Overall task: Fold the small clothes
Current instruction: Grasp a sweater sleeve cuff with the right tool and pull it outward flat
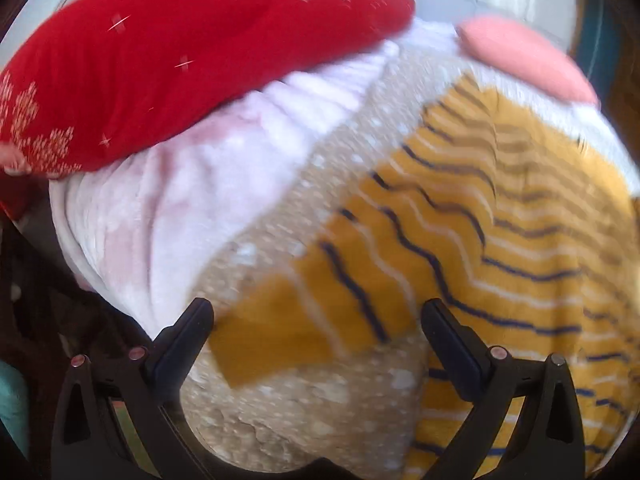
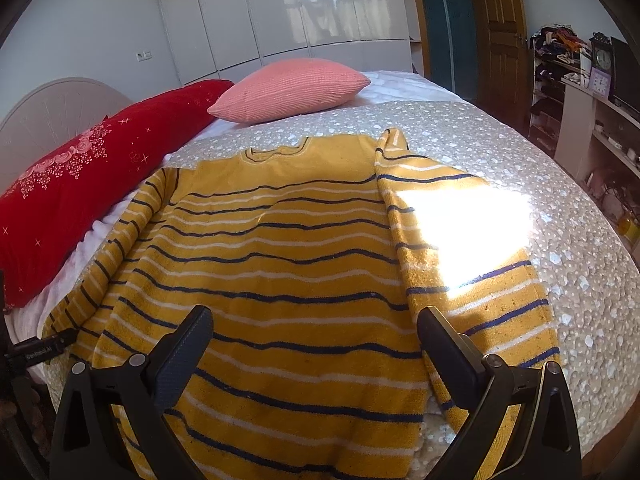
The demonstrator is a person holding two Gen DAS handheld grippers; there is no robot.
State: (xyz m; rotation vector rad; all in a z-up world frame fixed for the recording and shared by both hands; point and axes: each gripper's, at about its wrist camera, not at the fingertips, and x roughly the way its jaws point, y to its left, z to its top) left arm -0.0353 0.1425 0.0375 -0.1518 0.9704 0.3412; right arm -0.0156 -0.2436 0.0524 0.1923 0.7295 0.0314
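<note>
A yellow sweater (image 2: 280, 264) with navy and white stripes lies flat on the bed, neck toward the pillows. Its right sleeve (image 2: 460, 264) is folded down along the body; its left sleeve (image 2: 120, 248) lies along the left side. My right gripper (image 2: 314, 344) is open and empty above the sweater's lower body. My left gripper (image 1: 318, 340) is open and empty, just above the left sleeve's cuff (image 1: 288, 320); that view is blurred. The left gripper's tip (image 2: 44, 350) shows at the left edge of the right wrist view, by the cuff.
The bed has a beige dotted bedspread (image 2: 520, 152). A red pillow (image 2: 80, 184) and a pink pillow (image 2: 288, 92) lie at the head end. A white sheet (image 1: 180, 208) shows beside the spread. Shelves and a desk (image 2: 592, 120) stand at the right.
</note>
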